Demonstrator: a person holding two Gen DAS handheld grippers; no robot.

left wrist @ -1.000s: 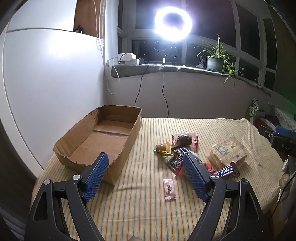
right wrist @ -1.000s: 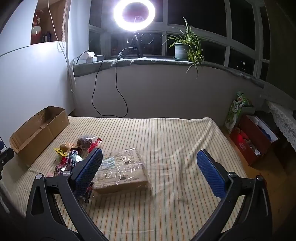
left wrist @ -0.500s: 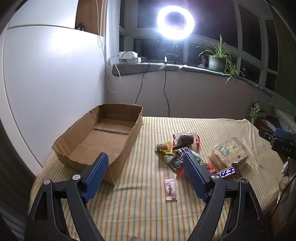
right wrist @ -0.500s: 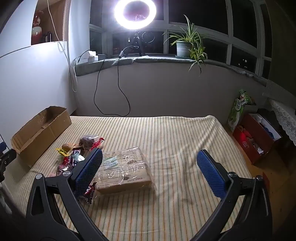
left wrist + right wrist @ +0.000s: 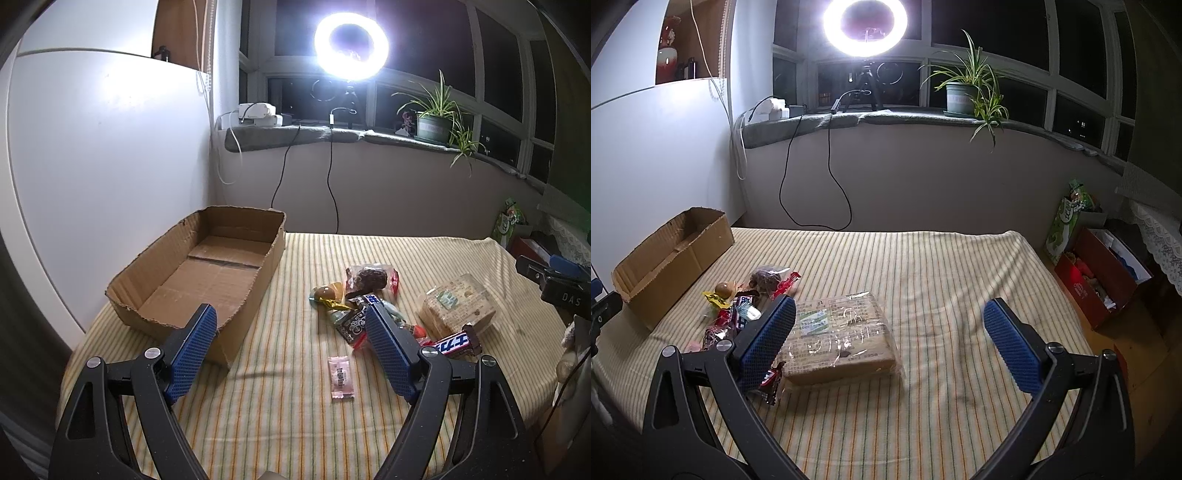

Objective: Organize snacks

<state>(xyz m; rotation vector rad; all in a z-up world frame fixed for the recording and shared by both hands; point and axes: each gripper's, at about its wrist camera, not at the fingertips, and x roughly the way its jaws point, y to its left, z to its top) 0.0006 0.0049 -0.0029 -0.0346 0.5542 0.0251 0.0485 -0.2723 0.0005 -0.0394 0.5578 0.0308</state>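
Observation:
An empty open cardboard box lies at the left of a striped cloth-covered table; it also shows in the right wrist view. A pile of wrapped snacks lies at mid-table, with a small pink packet nearer me, a Snickers bar and a large clear-wrapped cracker pack, also seen in the right wrist view. My left gripper is open and empty above the table's near side. My right gripper is open and empty, above the cracker pack.
A white wall stands at the left. A window ledge with a ring light, cables and a potted plant runs behind the table. A red box and a green bag sit on the floor at the right.
Both grippers have drifted slightly; the views shift a little and the snacks sit marginally lower in frame. Both stay open and empty. No snack has moved.

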